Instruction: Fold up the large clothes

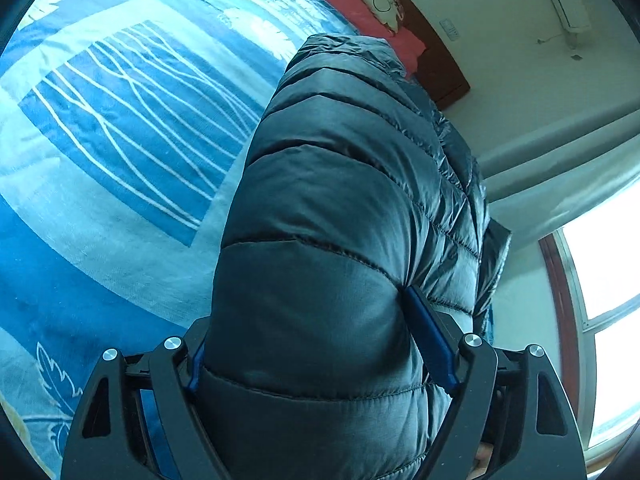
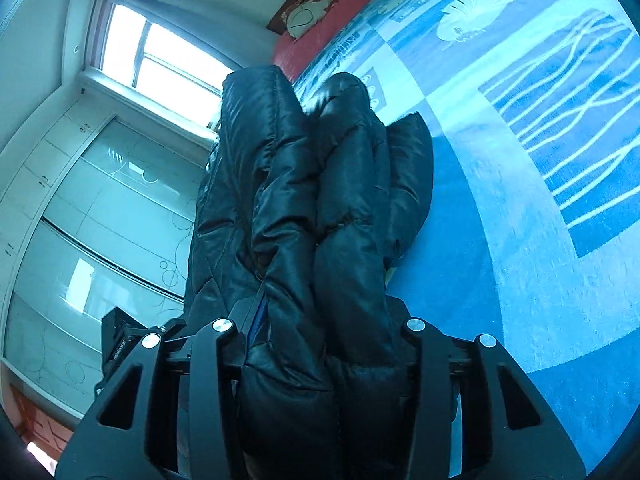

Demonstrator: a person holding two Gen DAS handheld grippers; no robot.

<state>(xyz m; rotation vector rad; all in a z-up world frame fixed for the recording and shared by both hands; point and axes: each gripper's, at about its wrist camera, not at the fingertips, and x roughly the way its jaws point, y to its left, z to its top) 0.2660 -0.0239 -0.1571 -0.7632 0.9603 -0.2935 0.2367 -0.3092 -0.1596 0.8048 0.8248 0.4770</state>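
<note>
A dark quilted puffer jacket (image 1: 340, 208) is held up above the bed and fills the middle of both views. My left gripper (image 1: 312, 344) is shut on a thick padded fold of it; the fabric bulges between the blue-padded fingers (image 1: 432, 340). My right gripper (image 2: 324, 320) is shut on bunched layers of the same jacket (image 2: 320, 200), which hang forward from the jaws in several rolls. The jacket's far end is hidden behind its own folds.
A bed with a blue and white patterned cover (image 1: 120, 140) lies under the jacket; it also shows in the right wrist view (image 2: 520, 160). A pink pillow (image 1: 360, 4) and dark headboard (image 1: 440, 64) are at its end. A window (image 2: 160, 60) and sliding wardrobe doors (image 2: 100, 220) line the wall.
</note>
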